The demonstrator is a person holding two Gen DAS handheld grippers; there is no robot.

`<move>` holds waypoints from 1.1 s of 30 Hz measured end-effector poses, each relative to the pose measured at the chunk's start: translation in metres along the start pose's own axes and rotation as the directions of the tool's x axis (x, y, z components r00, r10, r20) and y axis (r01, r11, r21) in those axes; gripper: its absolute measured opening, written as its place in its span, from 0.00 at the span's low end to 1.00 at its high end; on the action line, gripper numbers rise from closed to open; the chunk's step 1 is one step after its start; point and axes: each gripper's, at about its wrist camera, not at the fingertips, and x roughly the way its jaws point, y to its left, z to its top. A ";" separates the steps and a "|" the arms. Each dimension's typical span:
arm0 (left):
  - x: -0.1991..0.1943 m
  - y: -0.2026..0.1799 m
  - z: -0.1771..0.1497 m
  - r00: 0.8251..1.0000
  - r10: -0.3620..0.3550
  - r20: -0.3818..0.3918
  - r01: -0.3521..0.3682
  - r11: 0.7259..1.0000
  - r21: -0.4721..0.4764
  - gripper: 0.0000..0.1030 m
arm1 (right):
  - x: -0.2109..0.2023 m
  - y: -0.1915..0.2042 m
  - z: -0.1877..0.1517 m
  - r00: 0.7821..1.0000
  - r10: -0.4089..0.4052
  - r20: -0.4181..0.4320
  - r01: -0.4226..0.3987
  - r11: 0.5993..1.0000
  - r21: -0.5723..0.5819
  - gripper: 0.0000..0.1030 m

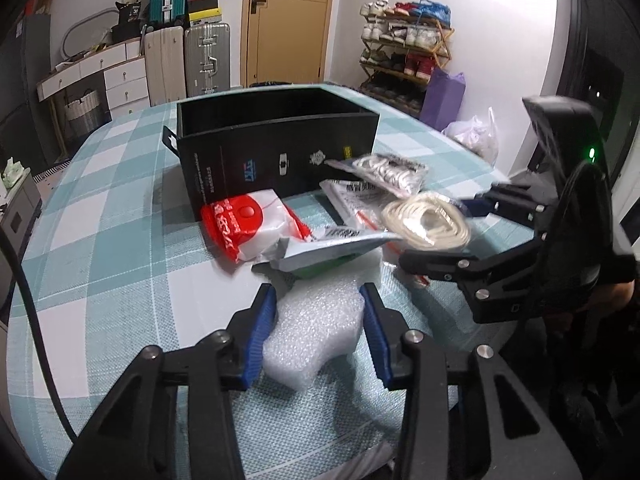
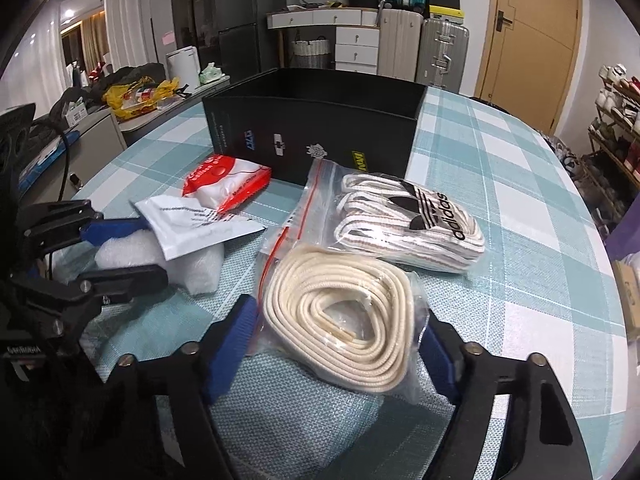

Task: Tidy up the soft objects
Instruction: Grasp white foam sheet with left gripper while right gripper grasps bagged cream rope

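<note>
A black open box (image 1: 280, 148) (image 2: 316, 128) stands on the checked tablecloth. My left gripper (image 1: 320, 312) is open around a white bubble wrap piece (image 1: 316, 328) (image 2: 132, 256) lying on the table. My right gripper (image 2: 340, 320) (image 1: 452, 236) is open around a clear bag of cream laces (image 2: 344, 316) (image 1: 428, 220). A bag of white adidas laces (image 2: 412, 220) (image 1: 392, 170), a red and white cotton pack (image 1: 248, 228) (image 2: 226, 184) and a white printed pouch (image 1: 324, 248) (image 2: 192, 224) lie in front of the box.
The table (image 1: 100, 220) (image 2: 520, 208) has a rounded edge. Suitcases (image 1: 208, 60), drawers and a shoe rack (image 1: 404, 52) stand behind it. A purple bag (image 1: 444, 96) sits on the floor to the right.
</note>
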 end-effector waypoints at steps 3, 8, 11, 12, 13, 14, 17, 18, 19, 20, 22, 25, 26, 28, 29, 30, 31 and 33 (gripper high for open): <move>-0.005 0.002 0.001 1.000 0.001 0.023 -0.001 1.000 -0.006 0.40 | -0.001 0.001 0.000 1.000 0.015 0.004 -0.015 1.000 -0.008 0.63; -0.010 0.005 0.003 0.999 -0.005 0.049 0.006 1.000 -0.023 0.40 | -0.005 0.005 -0.001 0.999 0.034 0.023 -0.034 0.999 -0.026 0.57; -0.014 0.007 0.003 0.998 -0.005 0.063 0.007 1.000 -0.028 0.39 | -0.008 0.008 -0.001 0.998 0.039 0.038 -0.038 0.998 -0.041 0.56; -0.014 0.006 0.004 0.998 -0.005 0.066 0.007 1.000 -0.029 0.39 | -0.009 0.009 0.000 0.998 0.041 0.044 -0.039 0.998 -0.044 0.56; -0.015 0.006 0.005 0.998 -0.005 0.069 0.007 1.000 -0.028 0.39 | -0.011 0.010 0.000 0.998 0.043 0.050 -0.040 0.998 -0.047 0.55; -0.016 0.006 0.004 0.997 -0.006 0.072 0.008 1.000 -0.027 0.39 | -0.012 0.010 0.000 0.997 0.046 0.057 -0.043 0.998 -0.049 0.55; -0.015 0.007 0.003 0.998 -0.006 0.068 0.008 1.000 -0.022 0.39 | -0.016 0.012 0.000 0.996 0.051 0.070 -0.047 0.997 -0.057 0.55; -0.014 0.007 0.002 0.998 -0.009 0.062 0.011 1.000 -0.021 0.39 | -0.016 0.012 0.000 0.996 0.050 0.075 -0.046 0.997 -0.058 0.55; -0.013 0.007 0.002 0.999 -0.012 0.053 0.013 1.000 -0.019 0.39 | -0.017 0.011 0.000 0.996 0.053 0.077 -0.049 0.997 -0.057 0.55; -0.011 0.006 0.000 0.999 -0.015 0.036 0.015 1.000 -0.011 0.39 | -0.017 0.011 0.000 0.996 0.055 0.077 -0.050 0.997 -0.058 0.55; -0.007 0.004 -0.003 1.000 -0.006 0.014 0.006 1.000 0.004 0.39 | -0.018 0.012 0.000 0.995 0.053 0.082 -0.048 0.997 -0.060 0.55; 0.000 0.001 -0.007 1.000 -0.004 -0.020 0.004 1.000 0.016 0.39 | -0.017 0.011 0.001 0.995 0.055 0.081 -0.050 0.997 -0.060 0.55; 0.001 0.001 -0.008 1.000 -0.003 -0.027 0.003 1.000 0.020 0.38 | -0.017 0.011 0.001 0.995 0.055 0.081 -0.050 0.997 -0.060 0.55; 0.004 -0.001 -0.009 0.999 0.001 -0.037 0.000 1.000 0.028 0.37 | -0.018 0.011 0.001 0.995 0.055 0.083 -0.050 0.997 -0.060 0.55; 0.004 -0.001 -0.010 0.999 0.001 -0.038 0.000 0.999 0.033 0.37 | -0.019 0.011 0.000 0.995 0.054 0.084 -0.049 0.997 -0.061 0.55; 0.003 -0.003 -0.010 0.999 -0.002 -0.038 0.004 0.999 0.041 0.36 | -0.020 0.011 0.000 0.995 0.054 0.087 -0.049 0.997 -0.060 0.55; 0.002 -0.003 -0.011 0.999 -0.005 -0.037 0.007 0.999 0.044 0.36 | -0.019 0.011 0.001 0.994 0.056 0.089 -0.051 0.997 -0.060 0.55; 0.000 -0.003 -0.011 0.999 -0.014 -0.033 0.016 0.999 0.045 0.36 | -0.022 0.011 0.001 0.993 0.056 0.102 -0.050 0.997 -0.062 0.55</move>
